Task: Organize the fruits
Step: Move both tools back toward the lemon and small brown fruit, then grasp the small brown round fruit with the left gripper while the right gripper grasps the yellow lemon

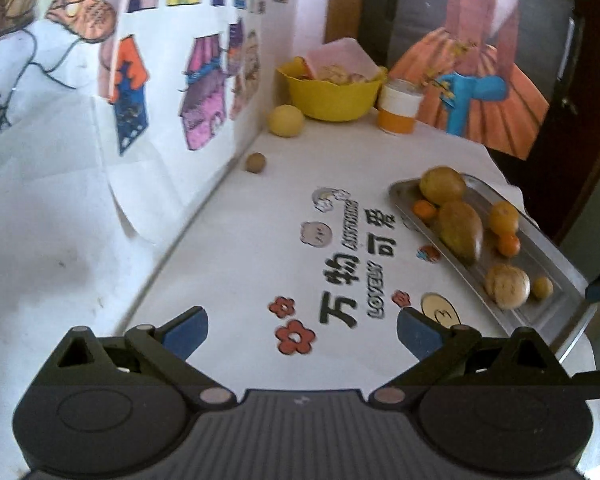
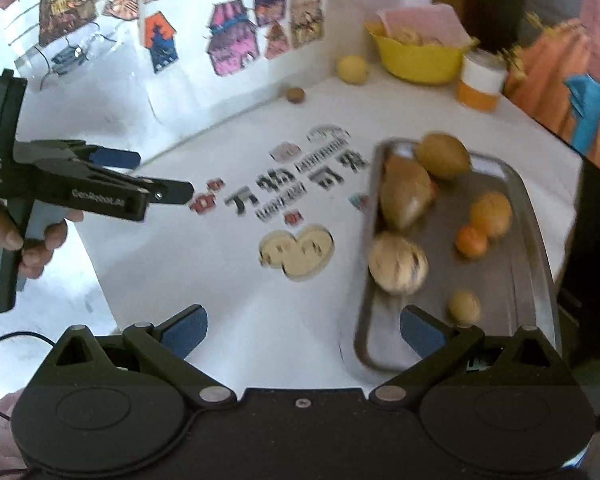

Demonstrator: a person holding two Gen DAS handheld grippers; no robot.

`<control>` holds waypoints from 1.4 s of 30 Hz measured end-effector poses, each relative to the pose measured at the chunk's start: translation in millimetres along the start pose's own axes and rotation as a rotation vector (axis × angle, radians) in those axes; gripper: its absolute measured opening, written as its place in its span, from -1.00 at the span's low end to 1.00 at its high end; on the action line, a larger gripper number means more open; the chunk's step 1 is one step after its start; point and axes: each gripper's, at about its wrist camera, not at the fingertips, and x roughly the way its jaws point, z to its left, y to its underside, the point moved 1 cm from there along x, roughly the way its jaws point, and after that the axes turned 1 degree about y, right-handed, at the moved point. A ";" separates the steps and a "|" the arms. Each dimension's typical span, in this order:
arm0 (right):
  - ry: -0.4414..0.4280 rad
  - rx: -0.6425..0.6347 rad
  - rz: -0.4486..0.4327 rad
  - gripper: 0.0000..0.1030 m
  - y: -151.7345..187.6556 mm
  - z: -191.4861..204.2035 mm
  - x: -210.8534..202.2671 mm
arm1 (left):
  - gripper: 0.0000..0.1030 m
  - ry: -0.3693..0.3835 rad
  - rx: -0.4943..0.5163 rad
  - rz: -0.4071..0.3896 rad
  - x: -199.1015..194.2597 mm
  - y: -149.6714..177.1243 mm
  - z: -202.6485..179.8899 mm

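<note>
A metal tray [image 1: 540, 258] [image 2: 512, 280] lies on the right of the white table and holds several fruits: a greenish mango [image 1: 460, 230] [image 2: 406, 196], a brown-green fruit [image 1: 442, 185] [image 2: 442, 156], an orange [image 1: 503, 217] [image 2: 492, 214], a small tangerine [image 2: 471, 242] and a pale round fruit [image 1: 506, 286] [image 2: 398, 262]. A yellow fruit [image 1: 286, 120] [image 2: 353, 69] and a small brown fruit [image 1: 256, 163] [image 2: 295, 95] lie loose by the back wall. My left gripper [image 1: 302, 334] [image 2: 152, 176] is open and empty over the table's near left. My right gripper [image 2: 303, 330] is open and empty at the tray's near end.
A yellow bowl [image 1: 332, 96] [image 2: 420, 62] with food and a pink sheet stands at the back, next to an orange-and-white cup [image 1: 398, 108] [image 2: 482, 84]. Paper drawings cover the left wall. A hand [image 2: 36, 244] holds the left gripper's handle. The table cloth carries printed characters.
</note>
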 end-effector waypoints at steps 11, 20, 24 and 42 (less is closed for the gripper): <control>0.031 -0.136 -0.128 0.99 -130.3 -19.4 21.8 | 0.99 -0.067 -0.018 -0.106 15.8 -53.2 10.5; -0.014 -0.175 -0.284 0.99 -230.3 -35.5 121.2 | 0.99 -0.111 -0.052 -0.107 75.8 -90.7 11.8; -0.055 -0.138 -0.273 0.99 -249.5 -48.6 173.8 | 0.99 -0.144 -0.043 -0.111 107.1 -102.7 19.1; -0.088 -0.148 -0.245 0.93 -281.8 -86.9 309.8 | 0.88 -0.204 0.028 -0.103 202.8 -107.9 4.0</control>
